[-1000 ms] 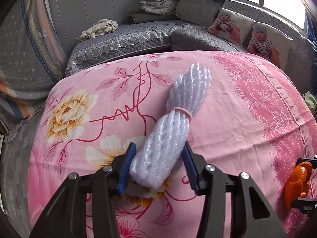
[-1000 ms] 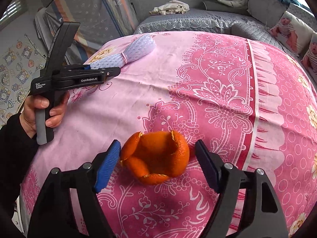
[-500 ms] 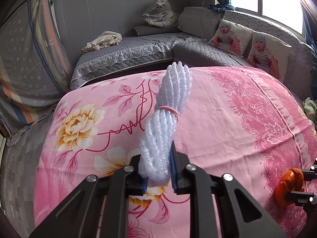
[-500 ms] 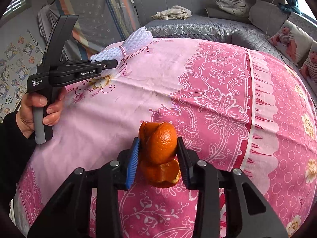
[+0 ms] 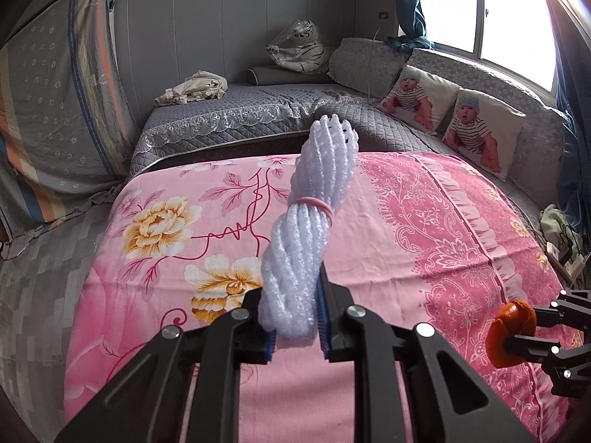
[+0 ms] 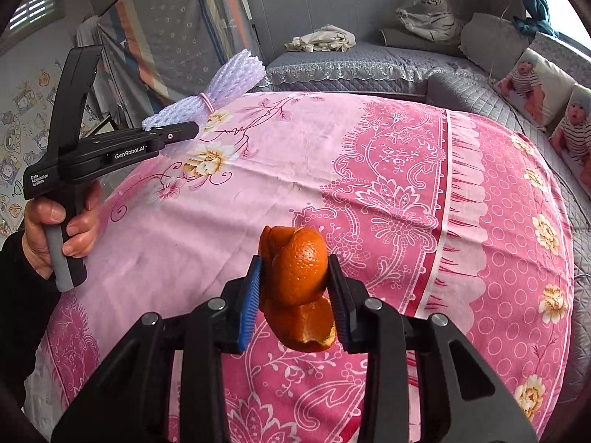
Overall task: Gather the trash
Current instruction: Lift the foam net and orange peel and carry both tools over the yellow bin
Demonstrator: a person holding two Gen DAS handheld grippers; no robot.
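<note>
My left gripper (image 5: 295,317) is shut on a bundle of white foam netting (image 5: 314,214) tied with a pink rubber band, and holds it above the pink flowered cloth (image 5: 424,229). The bundle also shows in the right wrist view (image 6: 221,88), sticking out of the left gripper (image 6: 177,131). My right gripper (image 6: 295,291) is shut on an orange peel (image 6: 297,277), lifted off the cloth (image 6: 369,184). The peel and right gripper show at the far right of the left wrist view (image 5: 511,332).
A grey quilted sofa (image 5: 258,110) runs behind the cloth-covered table, with a crumpled rag (image 5: 192,86), a wrapped tiger toy (image 5: 299,46) and baby-print cushions (image 5: 484,129). A leaning covered board (image 5: 55,110) stands at the left.
Both grippers closed from open, the left on the netting bundle and the right on the orange peel. Both have since lifted their objects off the cloth.
</note>
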